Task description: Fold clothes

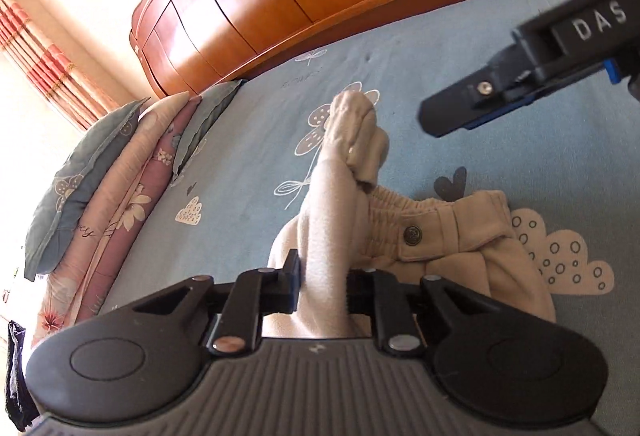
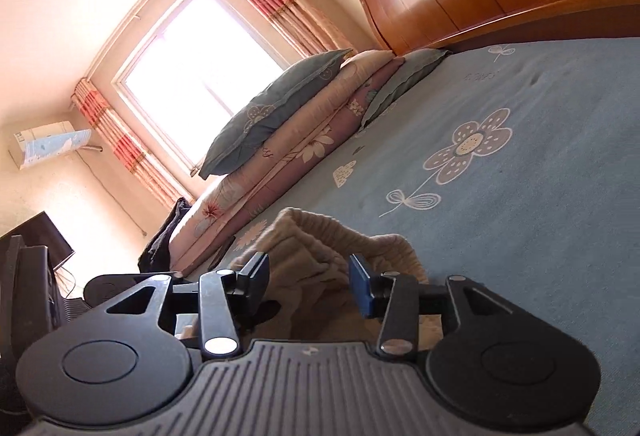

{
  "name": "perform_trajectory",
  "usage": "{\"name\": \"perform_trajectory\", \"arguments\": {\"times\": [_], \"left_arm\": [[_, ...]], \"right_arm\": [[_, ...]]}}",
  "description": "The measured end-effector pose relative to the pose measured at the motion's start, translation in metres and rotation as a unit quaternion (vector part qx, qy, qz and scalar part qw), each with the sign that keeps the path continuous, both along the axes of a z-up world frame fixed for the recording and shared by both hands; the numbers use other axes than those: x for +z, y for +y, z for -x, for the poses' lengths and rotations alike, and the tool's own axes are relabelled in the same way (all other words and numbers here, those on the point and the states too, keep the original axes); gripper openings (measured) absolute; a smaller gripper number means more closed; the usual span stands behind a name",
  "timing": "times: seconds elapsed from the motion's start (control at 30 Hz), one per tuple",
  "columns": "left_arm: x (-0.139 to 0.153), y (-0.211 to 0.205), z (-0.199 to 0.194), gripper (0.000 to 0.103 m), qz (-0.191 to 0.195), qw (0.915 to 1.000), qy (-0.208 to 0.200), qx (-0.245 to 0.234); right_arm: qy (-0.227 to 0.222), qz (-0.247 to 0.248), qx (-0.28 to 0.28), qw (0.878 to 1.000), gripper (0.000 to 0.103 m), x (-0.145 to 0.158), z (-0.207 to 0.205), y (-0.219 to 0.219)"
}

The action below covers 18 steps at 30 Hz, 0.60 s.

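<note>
- Fabric of the beige fleece trousers [image 1: 324,236] sat clenched in my left gripper [image 1: 322,290], lifting one leg for folding.
- My right gripper [image 2: 308,286] stood released over the bunched waistband.

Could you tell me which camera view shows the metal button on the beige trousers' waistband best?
The left wrist view: the metal button sits unobstructed on the elastic waistband of the beige trousers. The right wrist view shows only bunched beige fabric; no button shows there.

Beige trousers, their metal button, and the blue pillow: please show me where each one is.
beige trousers [image 1: 452,232]: left wrist view, on the waistband.
metal button [image 1: 413,235]: left wrist view, its centre.
blue pillow [image 2: 276,108]: right wrist view, middle of its face.
</note>
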<state>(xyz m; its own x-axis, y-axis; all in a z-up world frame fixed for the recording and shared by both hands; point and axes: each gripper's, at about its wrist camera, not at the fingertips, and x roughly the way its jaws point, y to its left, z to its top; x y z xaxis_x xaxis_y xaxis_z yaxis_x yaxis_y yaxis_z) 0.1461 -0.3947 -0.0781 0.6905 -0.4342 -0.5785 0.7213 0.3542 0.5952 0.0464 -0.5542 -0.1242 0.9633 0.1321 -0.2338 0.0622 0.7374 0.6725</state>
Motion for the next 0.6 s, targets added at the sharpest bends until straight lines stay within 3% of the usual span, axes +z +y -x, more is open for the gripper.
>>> {"name": "perform_trajectory", "arguments": {"times": [0.1,0.2,0.23,0.27,0.3,0.37,0.5,0.6], "left_arm": [[0.013,0.003,-0.01,0.014,0.015,0.9997,0.015,0.01],[0.022,0.006,-0.015,0.014,0.028,0.999,0.03,0.016],[0.022,0.006,-0.015,0.014,0.028,0.999,0.03,0.015],[0.022,0.006,-0.015,0.014,0.028,0.9991,0.03,0.014],[0.022,0.006,-0.014,0.014,0.027,0.9991,0.031,0.012],[0.022,0.007,-0.013,0.014,0.027,0.9991,0.031,0.01],[0.022,0.007,-0.012,0.014,0.026,0.9992,0.031,0.005],[0.013,0.005,-0.005,0.014,0.014,0.999,0.039,-0.015]], "right_arm": [[0.018,0.009,-0.033,0.999,0.059,-0.01,0.002,-0.018],[0.026,-0.015,0.011,0.999,0.058,-0.018,-0.02,-0.022],[0.018,-0.041,0.048,0.998,0.057,-0.023,-0.03,-0.022],[0.016,-0.063,0.082,0.995,0.05,-0.027,-0.041,-0.019],[0.021,-0.069,0.093,0.993,0.031,-0.031,-0.051,-0.015],[0.062,-0.049,0.102,0.992,0.01,-0.039,-0.077,-0.002],[0.127,-0.013,0.042,0.991,0.007,-0.056,-0.119,0.006],[0.092,-0.073,0.021,0.993,0.006,-0.066,-0.125,-0.009]]}}
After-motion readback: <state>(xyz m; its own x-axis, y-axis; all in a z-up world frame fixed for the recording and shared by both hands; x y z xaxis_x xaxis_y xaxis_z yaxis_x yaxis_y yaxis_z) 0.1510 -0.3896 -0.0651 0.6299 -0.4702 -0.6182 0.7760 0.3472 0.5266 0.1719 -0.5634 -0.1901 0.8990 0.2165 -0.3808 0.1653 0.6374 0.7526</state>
